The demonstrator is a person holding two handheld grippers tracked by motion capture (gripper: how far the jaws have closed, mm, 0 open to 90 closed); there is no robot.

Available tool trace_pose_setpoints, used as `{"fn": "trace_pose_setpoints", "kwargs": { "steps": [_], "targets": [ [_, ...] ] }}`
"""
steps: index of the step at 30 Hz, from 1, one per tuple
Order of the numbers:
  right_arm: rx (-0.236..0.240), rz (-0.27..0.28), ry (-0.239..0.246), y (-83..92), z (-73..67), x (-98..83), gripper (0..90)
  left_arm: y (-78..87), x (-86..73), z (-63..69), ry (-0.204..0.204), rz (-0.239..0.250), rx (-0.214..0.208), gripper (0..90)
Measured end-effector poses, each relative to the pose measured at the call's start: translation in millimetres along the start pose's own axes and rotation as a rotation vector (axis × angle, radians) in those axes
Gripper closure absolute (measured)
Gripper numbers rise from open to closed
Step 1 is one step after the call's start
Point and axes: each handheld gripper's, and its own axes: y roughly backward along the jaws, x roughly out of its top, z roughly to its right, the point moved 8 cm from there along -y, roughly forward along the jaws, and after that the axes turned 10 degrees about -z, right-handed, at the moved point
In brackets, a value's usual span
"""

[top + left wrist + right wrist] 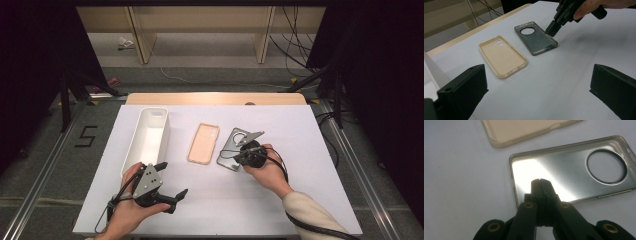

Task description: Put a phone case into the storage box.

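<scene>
A white table [300, 200] fills the centre of the high view. At middle left stands a long white plastic bin [147, 137]; beside it lie a beige soft phone case [203, 143] and, right of that, a smoky translucent phone case with a round camera hole [236, 145]. The right gripper [540, 182], jaws pressed together, hovers over the smoky case's near edge. The left gripper [172, 187] rests at lower left, jaws spread wide. Likely a pickup is starting: the right jaws must open to pinch the rim.
</scene>
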Motion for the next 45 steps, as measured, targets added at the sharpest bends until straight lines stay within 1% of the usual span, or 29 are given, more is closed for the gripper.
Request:
{"fn": "trace_pose_setpoints", "kwargs": {
  "steps": [4,5,7,11,21,23,24,25,26,29,30,35,36,38,41,45],
  "targets": [
    [0.004,-0.023,0.003,-5.8,-0.3,0.5,90.0,-0.2,0.1,1.0,-0.002,-0.001,-0.003,0.4],
    [0.007,-0.035,-0.005,-6.8,-0.5,-0.2,90.0,-0.4,-0.1,1.2,-0.002,-0.002,-0.003,0.4],
    [0.011,-0.044,0.000,-9.5,0.2,-1.5,90.0,-0.5,-0.3,1.2,-0.002,-0.003,-0.004,0.4],
    [0.020,-0.073,-0.010,-11.9,1.7,-5.5,90.0,-0.5,-0.1,1.4,-0.003,-0.003,-0.004,0.4],
    [0.017,-0.102,-0.009,-10.4,3.0,-7.7,90.0,-0.8,-0.2,2.6,-0.005,-0.004,-0.009,0.4],
    [0.014,-0.116,-0.008,-9.9,2.9,-8.8,90.0,-0.9,-0.4,3.1,-0.006,-0.005,-0.009,0.4],
    [0.009,-0.125,0.002,-9.4,3.4,-10.0,90.0,-0.9,-0.3,3.2,-0.005,-0.004,-0.010,0.4],
    [0.009,-0.125,0.002,-9.4,3.4,-10.0,90.0,-0.9,-0.2,3.3,-0.006,-0.004,-0.011,0.4],
    [0.008,-0.138,-0.003,-8.2,3.8,-11.7,90.0,-0.9,-0.3,3.4,-0.007,-0.004,-0.011,0.4],
    [0.008,-0.145,-0.003,-7.2,4.6,-13.3,90.0,-0.8,-0.4,3.8,-0.009,-0.005,-0.012,0.4],
    [-0.001,-0.149,0.000,-6.5,6.1,-14.5,90.0,-0.7,-0.3,4.0,-0.008,-0.004,-0.012,0.4],
    [-0.012,-0.163,-0.006,-4.5,9.4,-17.8,90.0,-0.8,-0.4,4.3,-0.011,-0.005,-0.013,0.4],
    [-0.018,-0.167,-0.008,-3.6,12.2,-19.2,90.0,-1.0,-0.5,4.4,-0.011,-0.006,-0.013,0.4],
    [-0.020,-0.167,-0.006,-3.4,13.8,-19.8,90.0,-1.2,-0.5,4.4,-0.012,-0.007,-0.013,0.4],
    [-0.021,-0.170,-0.018,-1.3,18.0,-21.7,90.0,-1.0,-0.4,4.6,-0.011,-0.005,-0.014,0.4],
    [-0.022,-0.169,-0.019,-0.7,18.8,-21.9,90.0,-1.1,-0.5,4.3,-0.011,-0.005,-0.014,0.4]
  ]
}}
